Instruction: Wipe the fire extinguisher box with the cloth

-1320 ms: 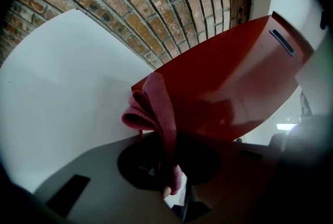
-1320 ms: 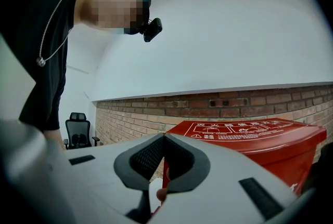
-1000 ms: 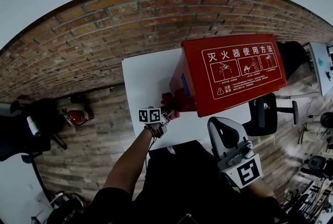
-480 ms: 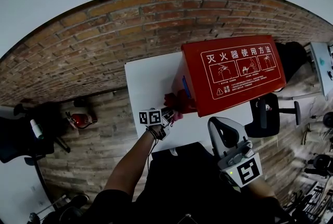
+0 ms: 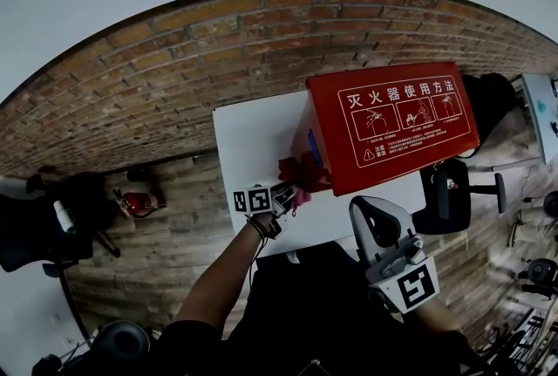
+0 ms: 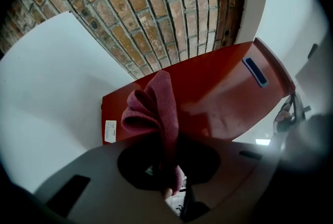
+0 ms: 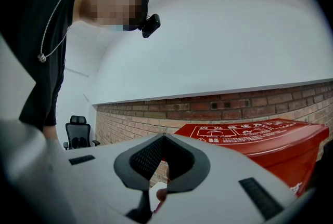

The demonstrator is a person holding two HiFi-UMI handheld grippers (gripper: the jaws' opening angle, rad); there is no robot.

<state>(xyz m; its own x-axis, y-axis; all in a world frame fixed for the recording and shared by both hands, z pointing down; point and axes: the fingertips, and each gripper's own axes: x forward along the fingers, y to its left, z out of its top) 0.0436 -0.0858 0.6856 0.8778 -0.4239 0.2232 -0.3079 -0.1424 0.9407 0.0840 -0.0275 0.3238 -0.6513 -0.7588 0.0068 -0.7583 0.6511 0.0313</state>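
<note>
A red fire extinguisher box (image 5: 384,126) with white printing on its lid stands on a white table (image 5: 244,134). My left gripper (image 5: 284,194) is shut on a dark red cloth (image 5: 297,171), which is pressed against the box's left side wall. In the left gripper view the cloth (image 6: 153,106) bunches up out of the left gripper (image 6: 167,168) against the red box (image 6: 218,98), below its blue handle (image 6: 257,71). My right gripper (image 5: 370,223) is held back near my body, shut with nothing in it. In the right gripper view the box (image 7: 260,137) lies beyond the right gripper (image 7: 162,159).
A brick wall (image 5: 174,69) runs behind the table. A black office chair (image 5: 445,191) stands to the right of the table on the wooden floor. A small red extinguisher (image 5: 132,202) lies on the floor at the left.
The left gripper and cloth have shifted slightly along the box's left side. The right gripper has hardly moved.
</note>
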